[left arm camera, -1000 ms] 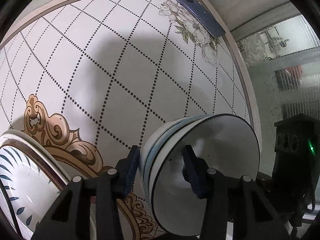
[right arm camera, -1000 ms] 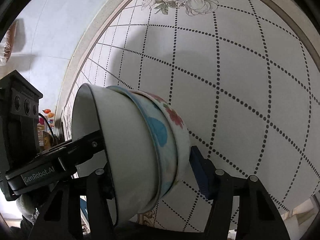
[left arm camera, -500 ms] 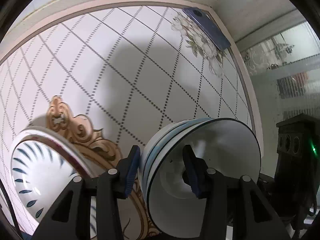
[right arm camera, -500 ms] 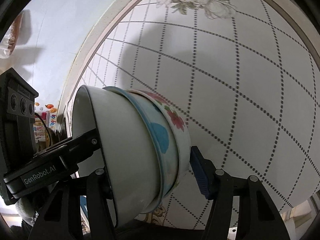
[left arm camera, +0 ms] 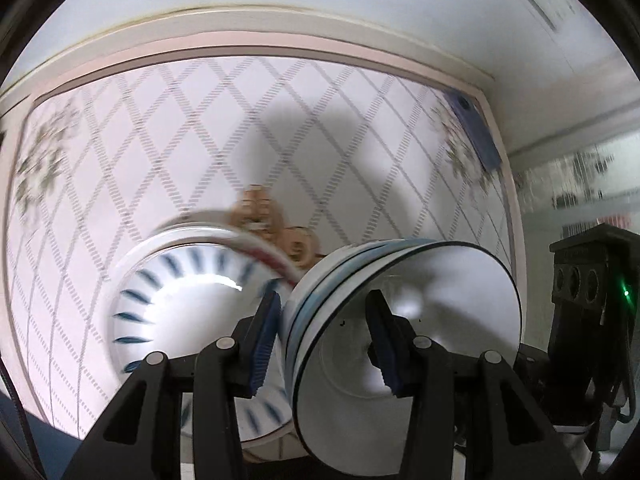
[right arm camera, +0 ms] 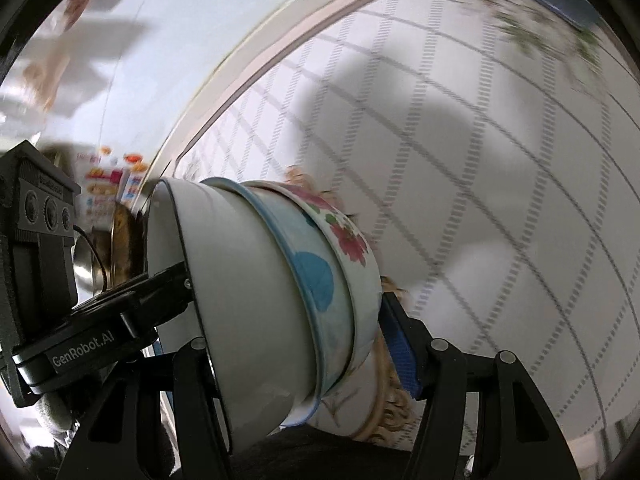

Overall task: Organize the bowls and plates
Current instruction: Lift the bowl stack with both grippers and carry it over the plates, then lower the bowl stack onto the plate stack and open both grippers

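A nested stack of three bowls (left arm camera: 404, 320) is held on its side above the table: a white black-rimmed bowl innermost, a pale blue one, a flowered one outermost (right arm camera: 348, 236). My left gripper (left arm camera: 324, 340) is shut on the stack's rim, one finger inside the white bowl. My right gripper (right arm camera: 300, 344) is shut on the same stack from the opposite side; its left finger is hidden inside the bowl. A white plate with blue leaf marks (left arm camera: 180, 304) lies on the table just left of the stack, partly behind my left finger.
The table (left arm camera: 160, 128) has a white diamond-dot cloth with a gold ornament (left arm camera: 276, 220) by the plate. A blue flat object (left arm camera: 476, 136) lies at the far right corner. Cluttered shelves and metal ware (right arm camera: 100, 216) stand beyond the table's left edge.
Both grippers have swung with the bowl stack toward the leaf plate. The plate has come from the lower left edge of the left wrist view to its middle. The grips are unchanged.
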Demonstrator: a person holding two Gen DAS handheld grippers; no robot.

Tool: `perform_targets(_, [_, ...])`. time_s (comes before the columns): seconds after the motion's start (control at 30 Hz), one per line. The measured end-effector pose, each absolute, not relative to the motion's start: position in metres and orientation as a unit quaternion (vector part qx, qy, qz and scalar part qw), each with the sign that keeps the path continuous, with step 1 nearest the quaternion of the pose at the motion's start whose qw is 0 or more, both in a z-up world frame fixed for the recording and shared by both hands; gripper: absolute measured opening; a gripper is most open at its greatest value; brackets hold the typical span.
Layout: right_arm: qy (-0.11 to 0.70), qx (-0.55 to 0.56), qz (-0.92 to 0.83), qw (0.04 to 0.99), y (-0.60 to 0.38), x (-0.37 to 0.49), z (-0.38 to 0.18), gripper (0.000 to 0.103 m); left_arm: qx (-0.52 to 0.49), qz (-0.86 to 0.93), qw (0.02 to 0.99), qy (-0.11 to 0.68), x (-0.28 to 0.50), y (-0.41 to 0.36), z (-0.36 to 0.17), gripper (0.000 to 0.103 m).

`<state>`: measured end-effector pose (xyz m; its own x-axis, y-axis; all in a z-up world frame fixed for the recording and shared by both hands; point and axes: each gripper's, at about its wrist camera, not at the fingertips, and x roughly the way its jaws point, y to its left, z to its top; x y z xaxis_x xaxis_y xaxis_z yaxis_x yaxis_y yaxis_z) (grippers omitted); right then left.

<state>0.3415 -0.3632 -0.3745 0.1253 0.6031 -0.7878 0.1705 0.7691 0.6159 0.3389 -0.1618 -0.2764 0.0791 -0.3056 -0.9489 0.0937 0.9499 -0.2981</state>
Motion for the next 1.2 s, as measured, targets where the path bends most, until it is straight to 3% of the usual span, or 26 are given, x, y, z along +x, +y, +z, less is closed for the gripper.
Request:
perform_targets(0.43, [0.674, 0.228, 0.253, 0.656, -0.257, 0.365, -0.382, 0.063, -0.145, -0.035, 0.733, 0.664, 0.330, -0.063, -0.295, 0.041])
perform_targets(1.2, [0.697, 0.216, 0.240, 0.640, -0.240, 0.372, -0.418, 0.063, -0.154, -0.035, 0.726, 0.669, 0.336, -0.059, -0.309, 0.041])
